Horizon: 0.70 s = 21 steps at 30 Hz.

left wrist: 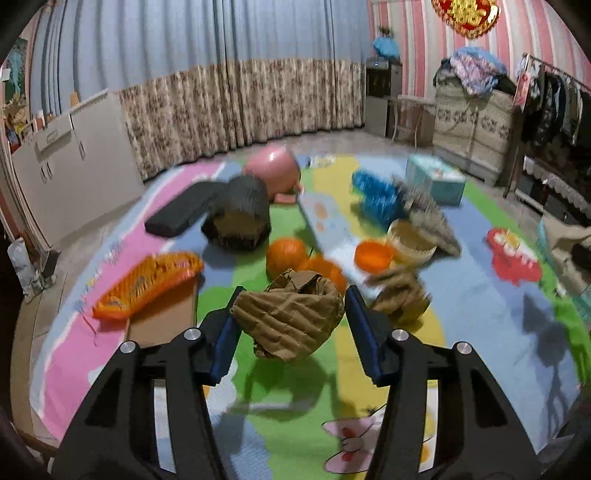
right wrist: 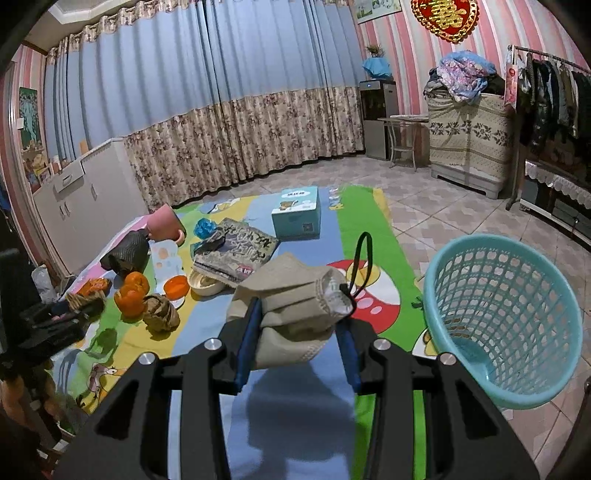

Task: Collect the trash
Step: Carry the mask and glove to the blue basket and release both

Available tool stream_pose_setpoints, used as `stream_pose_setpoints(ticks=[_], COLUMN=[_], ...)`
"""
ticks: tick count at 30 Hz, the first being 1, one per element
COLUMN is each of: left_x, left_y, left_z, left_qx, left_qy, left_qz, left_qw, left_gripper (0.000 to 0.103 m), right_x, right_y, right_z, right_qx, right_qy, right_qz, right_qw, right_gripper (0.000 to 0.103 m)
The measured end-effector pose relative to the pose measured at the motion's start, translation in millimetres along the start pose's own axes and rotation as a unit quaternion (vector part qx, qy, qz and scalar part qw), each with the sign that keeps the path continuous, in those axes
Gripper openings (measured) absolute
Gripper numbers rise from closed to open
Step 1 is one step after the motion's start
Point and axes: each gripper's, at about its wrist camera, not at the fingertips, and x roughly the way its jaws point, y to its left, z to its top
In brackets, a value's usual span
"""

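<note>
right view alone shows teal basket point(right wrist: 506, 325), left view crumpled brown paper point(left wrist: 291, 317) gripped

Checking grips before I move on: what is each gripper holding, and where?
Left gripper: crumpled brown paper, pinched across its middle. Right gripper: beige mask, clamped at its lower folds; black strap loops free.

You face a wall of blue curtains point(right wrist: 192, 85) with a floral brown lower band, hanging to a tiled floor point(right wrist: 461, 218). Pink striped wallpaper point(right wrist: 410, 62) covers the wall to your right, with a red and gold ornament point(right wrist: 445, 16) high up. A white cabinet point(right wrist: 92, 192) stands at your left, a clothes rack point(right wrist: 550, 96) at your right, beside a cloth-draped chest point(right wrist: 471, 136).
</note>
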Motion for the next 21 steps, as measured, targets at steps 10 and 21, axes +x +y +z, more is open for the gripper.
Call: stream_pose_setpoints(ticks=[10,21], left_x=[-29,-30], left_y=[-59,-178], left_z=[55,81], left_qx=[0.014,0.055], left_qy=[-0.086,-0.122], left_qz=[-0.05,-0.137], left_qw=[0.9949,0.9815], left_gripper=[0.053,0.053], right_x=[-29,-31], right_y=[-47,-156], right_z=[29,60], right_qx=[0.023,0.052], right_qy=[-0.039,-0.037], right_qz=[-0.064,-0.212], right_qw=[0.997,0.975], right_gripper=[0.04,0.04])
